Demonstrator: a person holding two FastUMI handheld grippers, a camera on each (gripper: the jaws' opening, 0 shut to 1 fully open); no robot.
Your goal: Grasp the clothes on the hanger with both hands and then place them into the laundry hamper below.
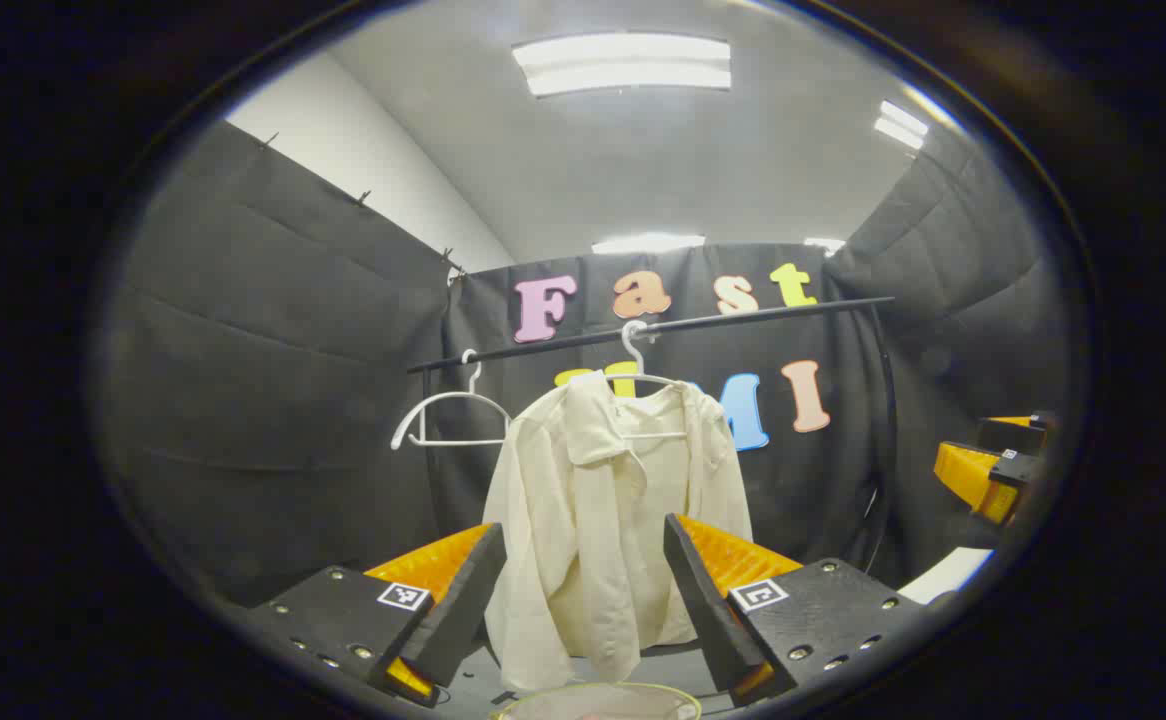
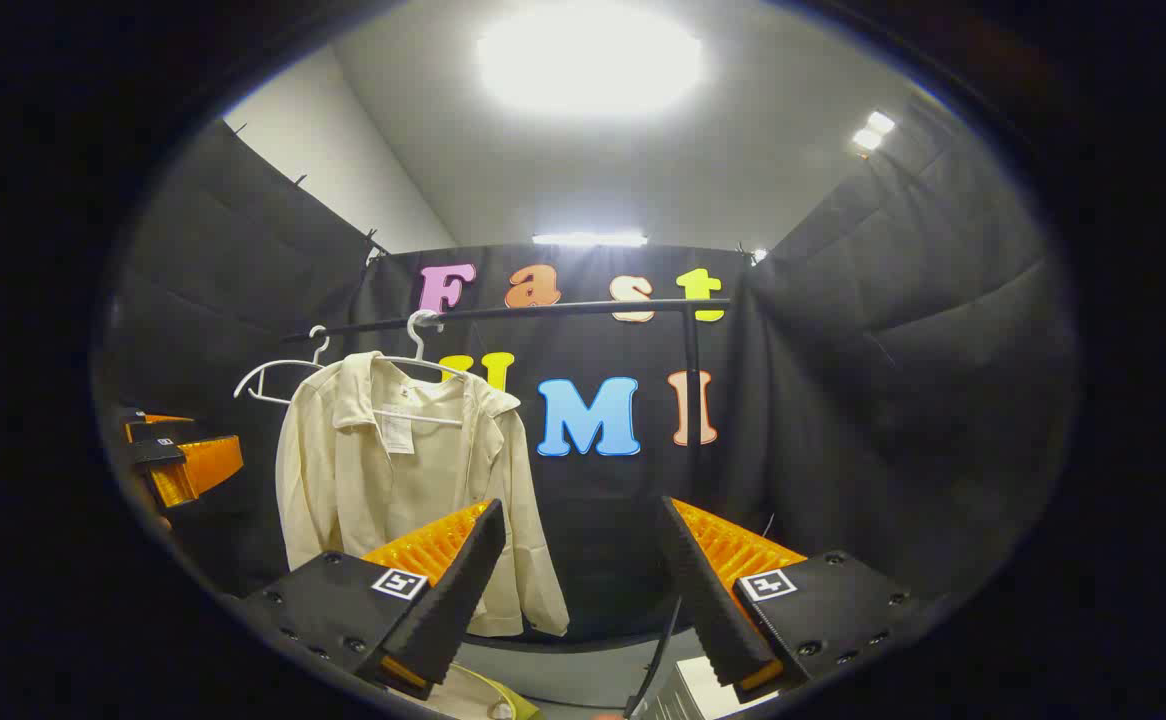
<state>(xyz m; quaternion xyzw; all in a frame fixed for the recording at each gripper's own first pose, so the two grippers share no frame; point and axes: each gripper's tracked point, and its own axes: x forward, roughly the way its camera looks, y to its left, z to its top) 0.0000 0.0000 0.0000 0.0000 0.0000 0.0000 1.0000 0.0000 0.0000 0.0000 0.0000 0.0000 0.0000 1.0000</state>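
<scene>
The main risk from here is a one-sided grab. In the right gripper view the shirt (image 2: 393, 490) hangs in the left half of the frame, off that gripper's line, so the right gripper (image 2: 583, 590) could close on one sleeve or on air. A pull from one side would likely drag the hanger (image 2: 423, 355) along the rail (image 2: 543, 310) or tip it, so the shirt slides off crooked. Yanking down before the collar clears the hanger could also bring both off the rail.

The left gripper (image 1: 583, 600) has its fingers spread wide, with nothing between them; the shirt sits centred beyond the gap, well apart. The right gripper is spread and empty too.

The shirt is cream, long-sleeved and collared, open at the front and slightly rumpled, hanging from a white hanger in the middle of the frame. A second, bare hanger (image 1: 448, 415) hangs to its left. A pale rim (image 1: 598, 695) at the bottom edge, below the shirt, is probably the hamper.
</scene>
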